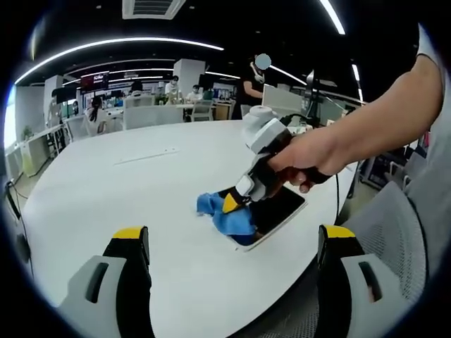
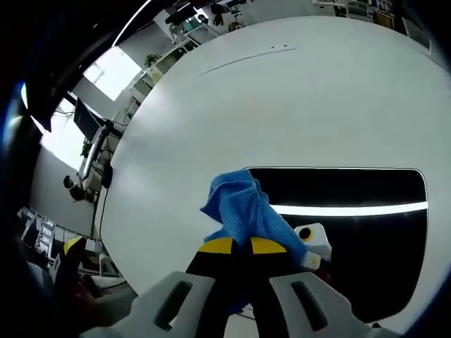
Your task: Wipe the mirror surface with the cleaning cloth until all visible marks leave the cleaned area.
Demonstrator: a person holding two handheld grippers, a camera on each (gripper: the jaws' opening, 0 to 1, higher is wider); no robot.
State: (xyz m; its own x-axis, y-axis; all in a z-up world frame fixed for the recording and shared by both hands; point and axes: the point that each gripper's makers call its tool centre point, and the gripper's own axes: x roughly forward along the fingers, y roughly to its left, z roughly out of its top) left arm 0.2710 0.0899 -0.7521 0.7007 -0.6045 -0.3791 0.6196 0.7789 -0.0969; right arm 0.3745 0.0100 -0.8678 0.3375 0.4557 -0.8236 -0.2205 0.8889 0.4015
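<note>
One round white desk (image 1: 106, 204) is seen, carrying one dark mirror (image 2: 352, 232) near its edge. One blue cleaning cloth (image 2: 243, 211) is pressed on the mirror's end, pinched by the right hand-held gripper (image 2: 243, 246). The left hand-held gripper (image 1: 232, 236) is spread wide, nothing between.

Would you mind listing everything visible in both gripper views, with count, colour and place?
Rectangular dark mirror with white frame: one, lying flat near the table's edge.
Blue cleaning cloth: one, bunched on the mirror's end, spilling onto the table.
Round white table: one, carries the mirror.
Grey mesh chair: one, beside the table.
Office desks, chairs and people: several, far behind the table.
Ceiling light strips: several, white, overhead.
Right gripper: one, yellow-tipped, jaws shut on the cloth, over the mirror.
Left gripper: one, yellow-tipped, jaws wide apart, holding nothing.
Person's hand: one, gripping the right gripper's handle.
</note>
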